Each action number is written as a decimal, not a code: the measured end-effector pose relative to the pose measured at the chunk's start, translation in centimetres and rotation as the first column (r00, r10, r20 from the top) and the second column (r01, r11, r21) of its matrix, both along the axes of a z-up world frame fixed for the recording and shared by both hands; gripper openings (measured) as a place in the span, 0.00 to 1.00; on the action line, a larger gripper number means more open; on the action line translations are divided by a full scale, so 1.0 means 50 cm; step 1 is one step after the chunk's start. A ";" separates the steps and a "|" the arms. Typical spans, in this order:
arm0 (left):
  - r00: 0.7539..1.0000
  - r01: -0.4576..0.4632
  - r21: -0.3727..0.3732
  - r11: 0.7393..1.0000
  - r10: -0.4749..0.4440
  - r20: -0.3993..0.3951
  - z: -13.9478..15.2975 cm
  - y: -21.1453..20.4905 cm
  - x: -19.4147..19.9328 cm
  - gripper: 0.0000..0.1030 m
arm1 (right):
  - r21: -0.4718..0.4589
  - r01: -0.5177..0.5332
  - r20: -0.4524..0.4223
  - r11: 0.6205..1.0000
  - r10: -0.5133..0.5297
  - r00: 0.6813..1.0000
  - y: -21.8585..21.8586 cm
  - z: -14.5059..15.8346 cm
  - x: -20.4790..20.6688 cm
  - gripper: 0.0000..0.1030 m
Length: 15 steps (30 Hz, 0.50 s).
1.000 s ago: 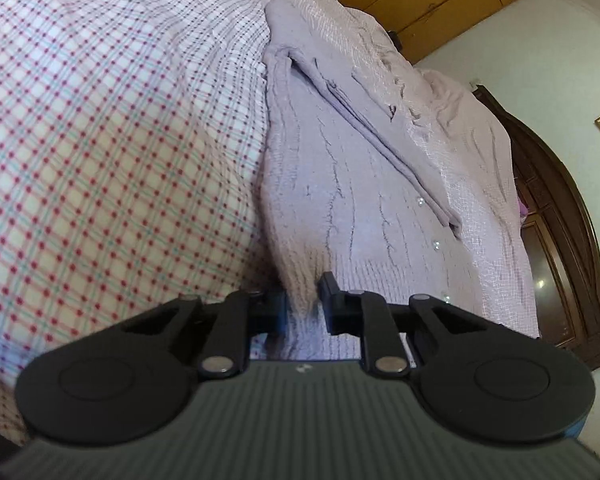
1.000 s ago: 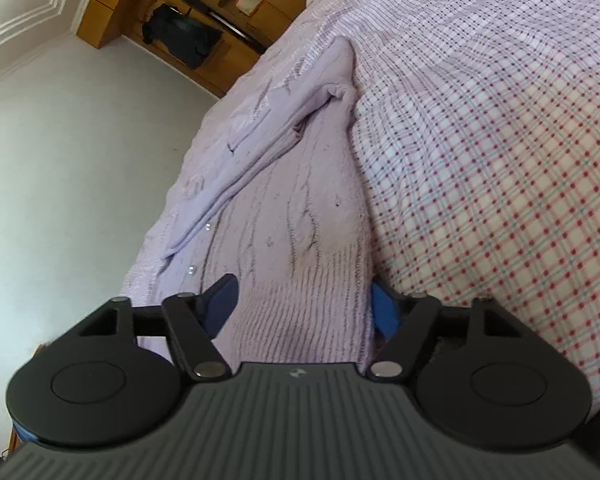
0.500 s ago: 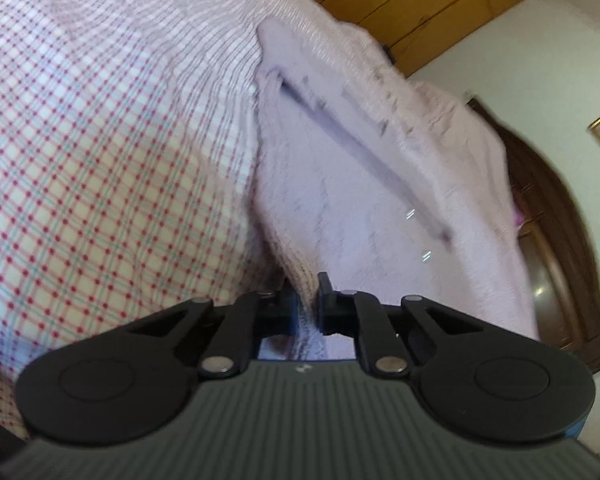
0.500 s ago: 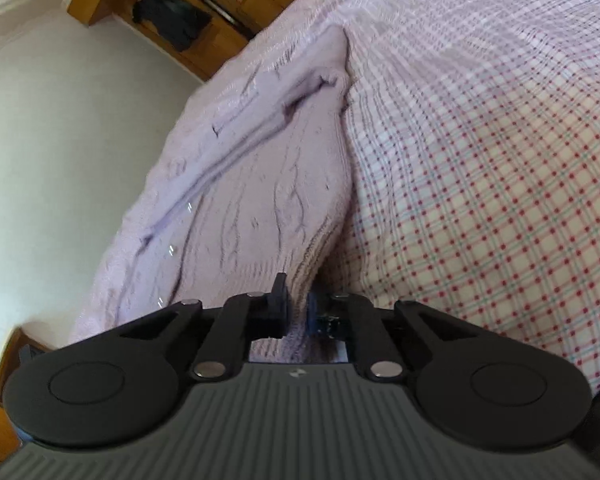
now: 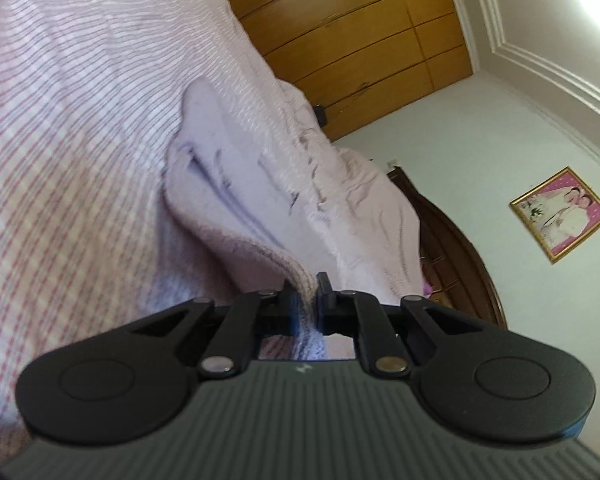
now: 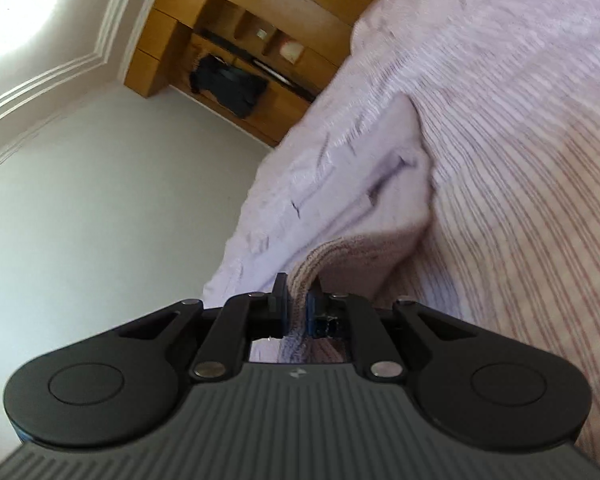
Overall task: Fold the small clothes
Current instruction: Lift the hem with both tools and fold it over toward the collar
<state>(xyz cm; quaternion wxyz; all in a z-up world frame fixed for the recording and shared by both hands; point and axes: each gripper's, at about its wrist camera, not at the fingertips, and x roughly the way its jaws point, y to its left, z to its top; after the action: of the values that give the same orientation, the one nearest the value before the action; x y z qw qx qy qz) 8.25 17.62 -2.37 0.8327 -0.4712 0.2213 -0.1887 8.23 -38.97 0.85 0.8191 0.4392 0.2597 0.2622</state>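
A pale lilac knitted cardigan (image 5: 260,184) lies on a checked bedspread (image 5: 72,120), its far end still resting on the bed. My left gripper (image 5: 309,294) is shut on the ribbed hem, which is pinched between its black fingers and lifted off the bed. In the right wrist view the same cardigan (image 6: 340,184) rises toward the camera. My right gripper (image 6: 298,296) is shut on another part of the ribbed hem, the knit squeezed between its pads. The near edge of the garment hangs raised between the two grippers, and both views are motion-blurred.
The bedspread (image 6: 520,160) stretches wide beside the cardigan. Wooden wardrobes (image 5: 360,40) stand past the bed's far end, with open shelves (image 6: 240,60) holding a dark bag. A dark wooden headboard (image 5: 460,248) and a framed picture (image 5: 560,212) sit on the wall side.
The right gripper closed from wide open onto the hem; the left tightened its pinch. Both then rose with the hem, lifting the cardigan's near edge off the bed, and the views tilted upward.
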 end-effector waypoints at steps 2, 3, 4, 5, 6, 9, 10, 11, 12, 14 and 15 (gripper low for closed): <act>1.000 0.000 -0.012 1.000 0.000 0.009 0.014 -0.008 0.011 0.10 | 0.033 0.018 0.027 0.999 -0.019 0.999 0.002 0.010 0.010 0.08; 1.000 0.002 -0.017 1.000 -0.001 0.015 0.016 -0.010 0.016 0.10 | 0.041 0.021 0.044 0.999 -0.023 0.999 0.004 0.018 0.016 0.08; 1.000 0.000 -0.018 1.000 0.000 0.023 0.024 -0.011 0.020 0.10 | 0.047 0.017 0.056 0.999 -0.020 0.998 0.007 0.025 0.023 0.08; 0.999 -0.002 -0.020 1.000 0.003 0.034 0.032 -0.013 0.028 0.10 | 0.054 0.013 0.064 0.998 -0.017 0.998 0.010 0.031 0.030 0.08; 0.999 -0.004 -0.024 1.000 0.005 0.041 0.038 -0.014 0.035 0.10 | 0.059 0.009 0.071 0.998 -0.014 0.997 0.012 0.041 0.038 0.08; 0.998 -0.007 -0.035 0.999 0.009 0.065 0.066 -0.018 0.052 0.10 | 0.053 0.001 0.089 0.999 -0.006 0.996 0.026 0.067 0.064 0.08; 0.997 -0.010 -0.035 0.999 0.012 0.073 0.074 -0.020 0.061 0.10 | 0.049 -0.002 0.095 0.999 -0.002 0.995 0.031 0.075 0.074 0.08; 0.997 -0.011 -0.036 0.999 0.014 0.079 0.078 -0.021 0.066 0.10 | 0.046 -0.003 0.102 0.999 -0.002 0.995 0.035 0.084 0.085 0.08; 0.996 -0.012 -0.038 0.999 0.015 0.086 0.084 -0.022 0.074 0.10 | 0.047 -0.002 0.107 0.999 -0.003 0.994 0.037 0.092 0.092 0.08; 0.995 -0.016 -0.037 0.999 0.020 0.100 0.095 -0.022 0.092 0.10 | 0.053 -0.005 0.118 0.999 -0.002 0.993 0.042 0.107 0.108 0.08; 0.994 -0.023 -0.041 0.999 0.027 0.103 0.100 -0.022 0.098 0.10 | 0.059 -0.004 0.124 0.998 -0.003 0.992 0.046 0.114 0.119 0.08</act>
<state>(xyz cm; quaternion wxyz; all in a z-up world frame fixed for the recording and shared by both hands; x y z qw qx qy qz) 13.14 16.50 2.61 0.8357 -0.4801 0.1681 -0.2067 14.19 -36.66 6.56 0.8202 0.4460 0.2007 0.2968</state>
